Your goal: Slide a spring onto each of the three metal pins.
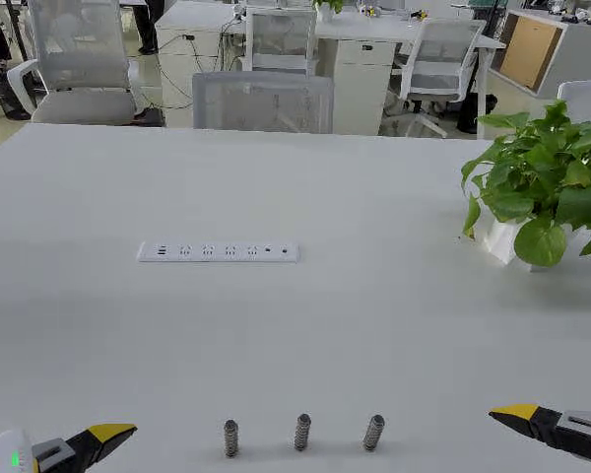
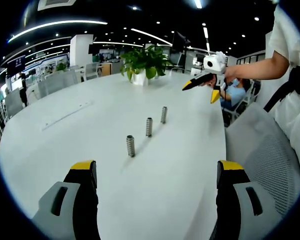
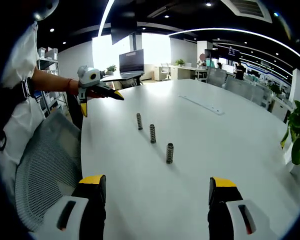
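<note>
Three upright pins, each with a grey spring around it, stand in a row near the white table's front edge: left spring (image 1: 230, 439), middle spring (image 1: 302, 432), right spring (image 1: 374, 433). The left gripper view shows them ahead as the near spring (image 2: 130, 145), the middle spring (image 2: 149, 127) and the far spring (image 2: 164, 115). My left gripper (image 2: 157, 172) is open and empty, low at the left of the row (image 1: 111, 433). Off to the right of the row, my right gripper (image 3: 156, 184) is open with nothing in it (image 1: 517, 414).
A white power strip (image 1: 218, 252) is set into the table's middle. A potted green plant (image 1: 547, 187) stands at the right. A grey mesh chair (image 1: 263, 101) sits at the far edge. Another mesh chair (image 2: 270, 160) is beside the person at the near edge.
</note>
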A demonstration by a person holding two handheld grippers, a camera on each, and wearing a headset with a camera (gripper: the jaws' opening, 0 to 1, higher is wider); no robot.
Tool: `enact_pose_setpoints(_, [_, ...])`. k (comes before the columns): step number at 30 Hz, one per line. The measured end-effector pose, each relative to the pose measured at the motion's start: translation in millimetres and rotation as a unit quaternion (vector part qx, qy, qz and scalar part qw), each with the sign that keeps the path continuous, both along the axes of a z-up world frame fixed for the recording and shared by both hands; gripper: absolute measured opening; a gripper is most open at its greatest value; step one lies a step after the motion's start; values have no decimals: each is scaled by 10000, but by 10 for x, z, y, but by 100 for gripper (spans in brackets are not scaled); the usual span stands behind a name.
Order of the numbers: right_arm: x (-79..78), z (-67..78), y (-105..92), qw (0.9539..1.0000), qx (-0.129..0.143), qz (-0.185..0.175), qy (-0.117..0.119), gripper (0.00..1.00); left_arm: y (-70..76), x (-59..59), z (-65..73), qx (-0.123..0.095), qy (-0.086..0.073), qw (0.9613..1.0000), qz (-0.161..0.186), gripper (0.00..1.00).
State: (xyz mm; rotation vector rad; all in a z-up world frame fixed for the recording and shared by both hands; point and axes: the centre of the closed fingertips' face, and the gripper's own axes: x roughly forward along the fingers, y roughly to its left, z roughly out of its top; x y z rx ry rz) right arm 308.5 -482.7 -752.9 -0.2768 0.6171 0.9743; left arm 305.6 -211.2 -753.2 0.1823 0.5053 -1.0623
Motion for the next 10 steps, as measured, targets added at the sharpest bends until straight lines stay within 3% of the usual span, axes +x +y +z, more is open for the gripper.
enact_pose_setpoints(10, [-10,-3,-11,10000,-2,-20,1,83,-29,13,3,-43,13,10000,-14,99])
